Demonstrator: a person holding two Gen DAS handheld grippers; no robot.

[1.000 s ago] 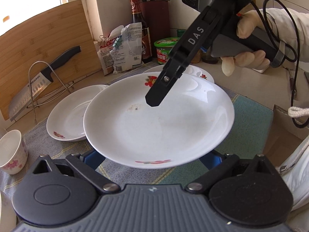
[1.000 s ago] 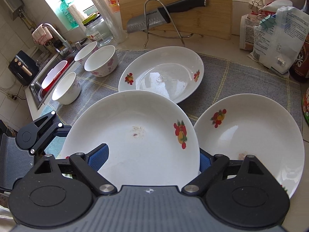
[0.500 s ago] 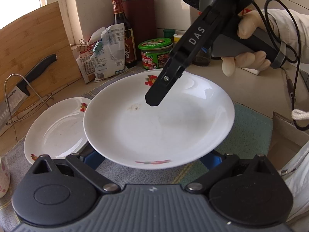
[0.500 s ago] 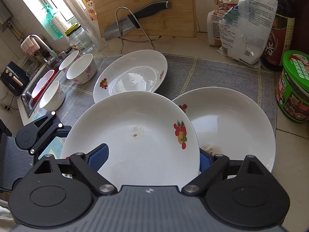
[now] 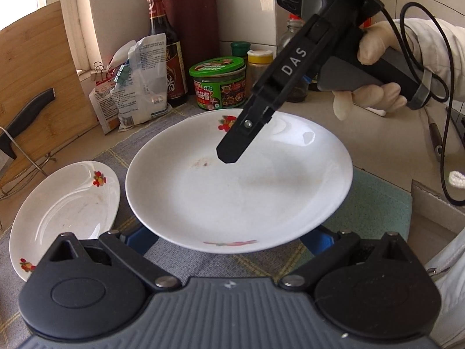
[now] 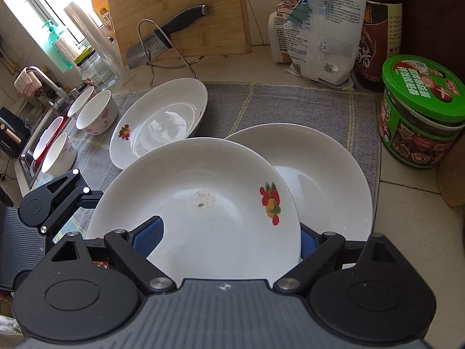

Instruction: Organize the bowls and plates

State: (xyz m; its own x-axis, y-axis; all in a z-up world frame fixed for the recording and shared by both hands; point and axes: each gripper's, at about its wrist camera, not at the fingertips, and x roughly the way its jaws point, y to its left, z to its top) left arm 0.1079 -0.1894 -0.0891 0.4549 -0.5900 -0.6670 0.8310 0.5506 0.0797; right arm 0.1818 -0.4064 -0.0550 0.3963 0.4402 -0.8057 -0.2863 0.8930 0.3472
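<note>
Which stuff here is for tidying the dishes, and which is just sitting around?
For the job: held plate, plate under it, third plate, bowls.

Just sitting around: knife, cutting board, green-lidded jar, sauce bottle, clipped bags.

White plates (image 6: 203,226) with red-and-yellow fruit prints, white bowls (image 6: 96,113) with pink flowers, grey mat (image 6: 290,104) with pale yellow grid lines, green-lidded jar (image 6: 421,110), tan bamboo cutting board (image 6: 180,8), black-handled knife (image 6: 162,40).
</note>
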